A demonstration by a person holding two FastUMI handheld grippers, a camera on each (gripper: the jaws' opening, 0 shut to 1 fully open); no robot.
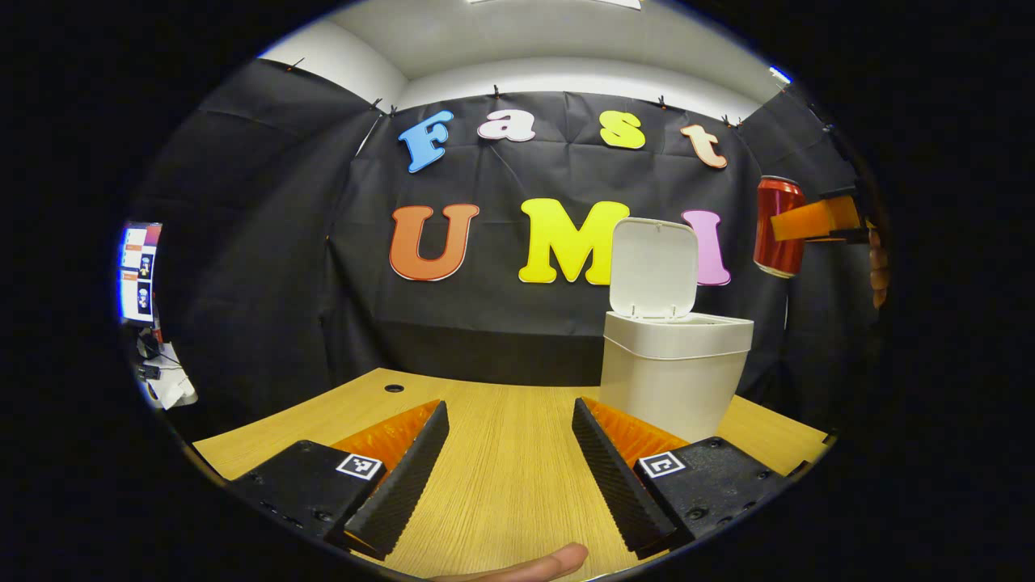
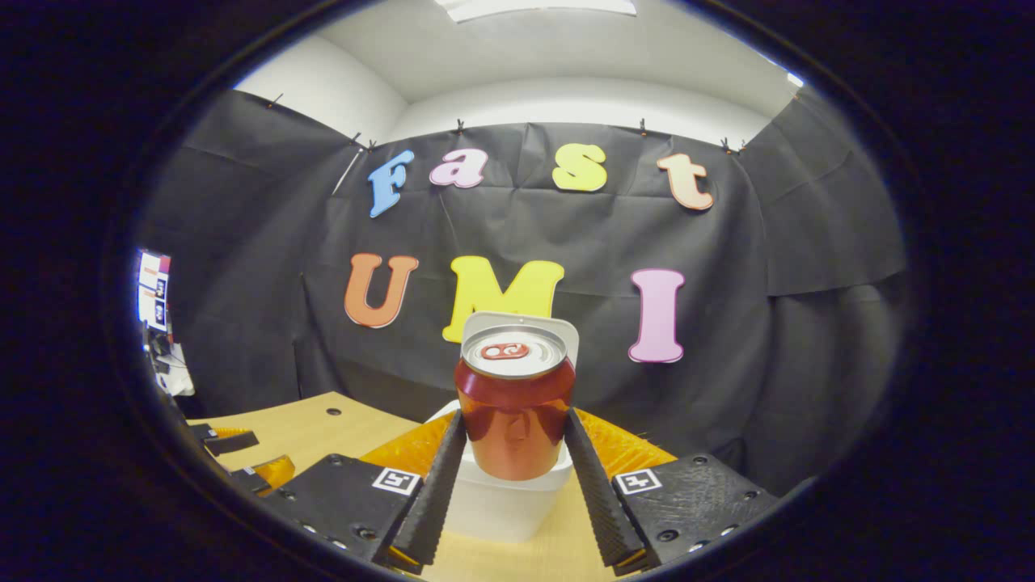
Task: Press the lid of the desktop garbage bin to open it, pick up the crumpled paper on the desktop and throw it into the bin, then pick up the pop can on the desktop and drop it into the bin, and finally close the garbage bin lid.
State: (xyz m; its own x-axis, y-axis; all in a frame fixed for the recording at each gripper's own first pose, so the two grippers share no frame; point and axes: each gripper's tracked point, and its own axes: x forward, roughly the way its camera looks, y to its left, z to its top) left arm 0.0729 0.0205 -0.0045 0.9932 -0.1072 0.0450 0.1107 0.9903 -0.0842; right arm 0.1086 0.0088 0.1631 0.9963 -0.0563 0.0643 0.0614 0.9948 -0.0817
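Observation:
A white desktop bin [image 1: 675, 368] stands on the wooden desk [image 1: 501, 477] with its lid [image 1: 653, 267] swung up and open. My left gripper [image 1: 509, 453] hovers low over the desk, left of the bin, open with nothing between its fingers. High at the right of the left gripper view, the other gripper [image 1: 817, 220] holds a red pop can [image 1: 778, 226] in the air above and to the right of the bin. In the right gripper view my right gripper [image 2: 513, 453] is shut on that upright can [image 2: 515, 404], which hangs just above the bin [image 2: 501, 501]; the lid [image 2: 521, 323] rises behind it.
Black cloth walls close the booth at the back and sides. A screen and some cables [image 1: 141, 275] sit at the far left. A round cable hole [image 1: 394, 388] marks the desk's back part. A fingertip [image 1: 534, 566] shows at the bottom edge of the left gripper view.

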